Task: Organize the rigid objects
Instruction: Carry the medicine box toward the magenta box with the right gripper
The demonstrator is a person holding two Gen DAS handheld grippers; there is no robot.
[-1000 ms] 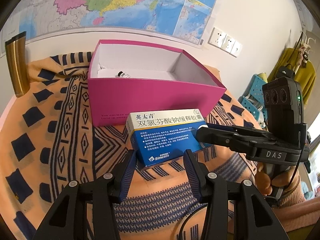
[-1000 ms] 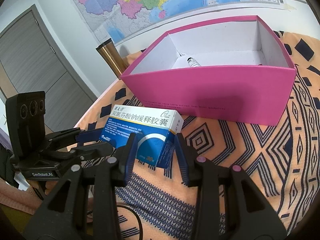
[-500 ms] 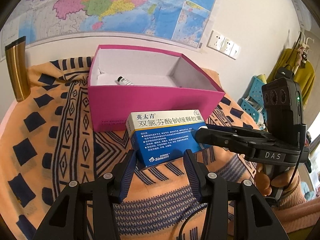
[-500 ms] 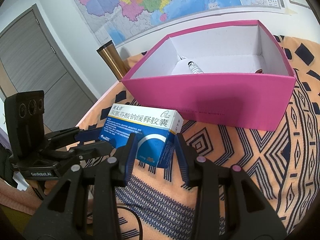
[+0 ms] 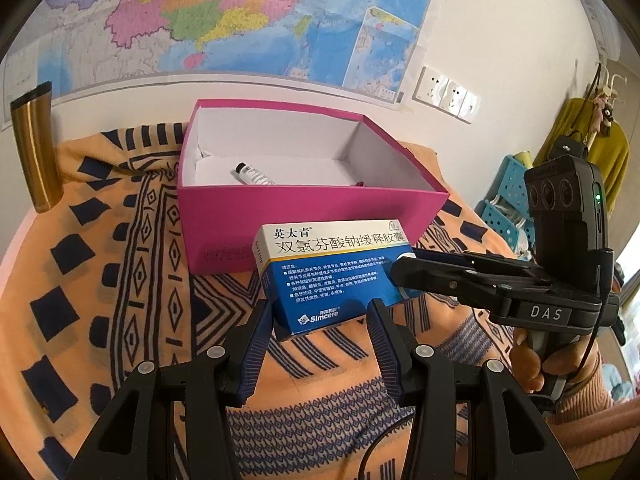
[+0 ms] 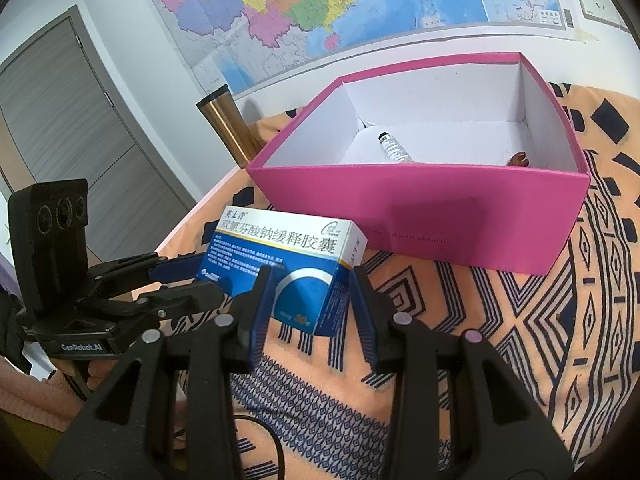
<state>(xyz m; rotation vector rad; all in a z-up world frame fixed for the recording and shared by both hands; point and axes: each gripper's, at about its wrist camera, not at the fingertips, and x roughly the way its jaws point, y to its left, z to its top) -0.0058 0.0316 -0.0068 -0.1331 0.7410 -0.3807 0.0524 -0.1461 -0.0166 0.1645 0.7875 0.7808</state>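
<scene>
1. The left tongs pinch the near end of a blue-and-white cardboard medicine carton. The right tongs clamp its other end, so both pairs are closed on the one carton, neither spread wide nor pressed fully together.
2. Almost nothing has changed over the last second. Both grips are as tight as they were, and the carton stays just in front of the pink cardboard box. The wrist views have tipped slightly, showing a little more of the pink box's floor.
3. Judged from that, the carton is secured but not yet put away. Lifting it over the pink box's near wall seems to be the step left.
4. The carton sits tilted, apparently held just off the orange cloth with navy patterns that covers the bench in front of the pink box.
5. The pink box is open-topped, white inside and mostly bare. A small glass vial with a black cap and white label lies on its floor, towards the left.
6. A small dark reddish thing peeks over the near wall at the pink box's right end; what it is cannot be told.
7. A tall gold metal tumbler stands left of the pink box.
8. A coloured wall map hangs behind the pink box.
</scene>
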